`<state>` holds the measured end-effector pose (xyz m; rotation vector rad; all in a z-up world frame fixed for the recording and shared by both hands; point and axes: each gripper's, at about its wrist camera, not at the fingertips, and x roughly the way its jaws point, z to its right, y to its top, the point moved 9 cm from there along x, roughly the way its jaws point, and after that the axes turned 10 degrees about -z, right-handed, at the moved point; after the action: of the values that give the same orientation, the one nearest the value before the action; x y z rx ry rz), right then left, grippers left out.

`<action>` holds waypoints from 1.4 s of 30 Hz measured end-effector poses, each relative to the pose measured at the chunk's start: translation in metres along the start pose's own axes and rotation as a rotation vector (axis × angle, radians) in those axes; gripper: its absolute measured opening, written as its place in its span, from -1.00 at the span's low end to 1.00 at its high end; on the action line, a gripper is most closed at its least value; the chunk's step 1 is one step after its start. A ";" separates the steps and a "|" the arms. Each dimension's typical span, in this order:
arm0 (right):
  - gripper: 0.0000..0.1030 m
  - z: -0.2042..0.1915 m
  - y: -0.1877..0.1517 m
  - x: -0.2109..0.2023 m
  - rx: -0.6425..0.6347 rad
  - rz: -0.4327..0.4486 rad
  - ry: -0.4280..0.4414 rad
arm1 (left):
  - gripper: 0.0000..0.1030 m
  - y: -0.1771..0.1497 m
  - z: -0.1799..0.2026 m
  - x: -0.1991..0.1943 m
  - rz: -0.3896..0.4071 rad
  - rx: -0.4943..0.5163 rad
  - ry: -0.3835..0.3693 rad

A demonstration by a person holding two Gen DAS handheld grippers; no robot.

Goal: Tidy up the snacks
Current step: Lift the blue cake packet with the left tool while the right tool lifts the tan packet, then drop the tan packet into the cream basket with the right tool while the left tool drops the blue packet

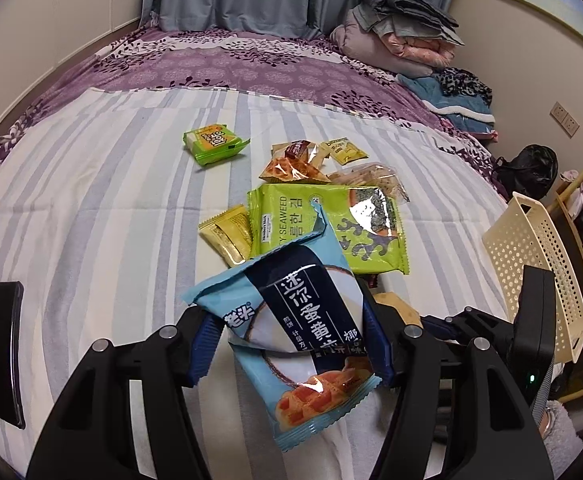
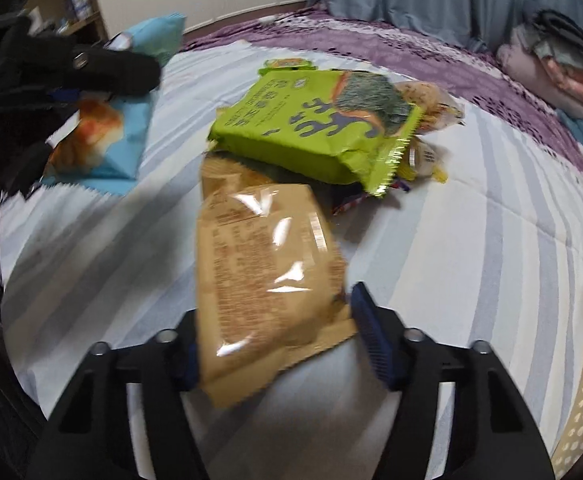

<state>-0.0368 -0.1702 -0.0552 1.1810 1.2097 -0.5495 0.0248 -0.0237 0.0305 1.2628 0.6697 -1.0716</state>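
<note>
**Both grippers closed on snack packets over the striped bed**

The bed, under a grey-and-white striped quilt [image 1: 103, 184], carried the snack pile near its middle. A cream perforated plastic basket [image 1: 539, 264] stood at the bed's right edge in the left wrist view, well apart from the pile.

The flat lime-green seaweed packet [image 1: 331, 228] lay on top of the pile, its long axis running across the left wrist view, one end resting over a gold foil sachet [image 1: 227, 234].

The tan, clear-wrapped biscuit packet [image 2: 263, 280] sat between the pads of the right gripper [image 2: 279, 344], which pinched its near end. Its long axis ran away from the gripper toward the seaweed packet, and its far end reached just under that packet's edge. This view was blurred.

The light-blue egg-yolk pastry bag [image 1: 303, 332] was clamped across its middle by the left gripper [image 1: 291, 344]. It stood lifted and tilted, long axis roughly along the fingers, its torn top pointing toward the pile and its bottom seam hanging toward the camera.

A small green wafer pack [image 1: 215, 144] lay alone beyond the pile.
</note>
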 end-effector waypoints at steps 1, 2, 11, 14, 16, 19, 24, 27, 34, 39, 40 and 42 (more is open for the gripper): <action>-0.01 0.002 0.000 -0.002 0.018 0.009 0.011 | 0.22 0.000 0.002 -0.001 0.002 0.006 0.000; -0.05 0.003 0.000 -0.005 0.037 0.020 0.019 | 0.22 0.000 0.003 -0.002 0.003 0.010 0.000; -0.25 0.023 -0.009 -0.056 0.216 0.156 0.075 | 0.22 0.004 0.038 -0.021 0.039 0.093 -0.008; -0.25 0.036 -0.013 -0.079 0.271 0.217 0.064 | 0.22 0.006 0.056 -0.028 0.050 0.135 -0.017; -0.25 0.050 -0.018 -0.101 0.307 0.267 0.045 | 0.22 0.008 0.070 -0.032 0.057 0.162 -0.029; -0.25 0.070 -0.026 -0.130 0.365 0.333 0.006 | 0.22 0.010 0.092 -0.037 0.066 0.210 -0.045; -0.25 0.113 -0.045 -0.174 0.480 0.434 -0.073 | 0.22 0.012 0.133 -0.040 0.073 0.283 -0.076; -0.25 0.135 -0.059 -0.193 0.538 0.473 -0.131 | 0.22 0.012 0.159 -0.040 0.073 0.330 -0.094; -0.25 0.186 -0.105 -0.223 0.678 0.501 -0.283 | 0.22 0.009 0.215 -0.038 0.065 0.423 -0.152; -0.22 0.219 -0.135 -0.228 0.791 0.482 -0.351 | 0.22 0.005 0.254 -0.036 0.054 0.487 -0.193; -0.18 0.223 -0.140 -0.229 0.810 0.482 -0.357 | 0.22 0.004 0.264 -0.035 0.052 0.502 -0.202; 0.21 0.232 -0.150 -0.232 0.847 0.490 -0.374 | 0.22 0.002 0.279 -0.034 0.049 0.525 -0.217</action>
<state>-0.1430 -0.4890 0.0761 1.9019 0.3092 -0.8903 -0.0279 -0.2831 0.1238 1.5659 0.1909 -1.3726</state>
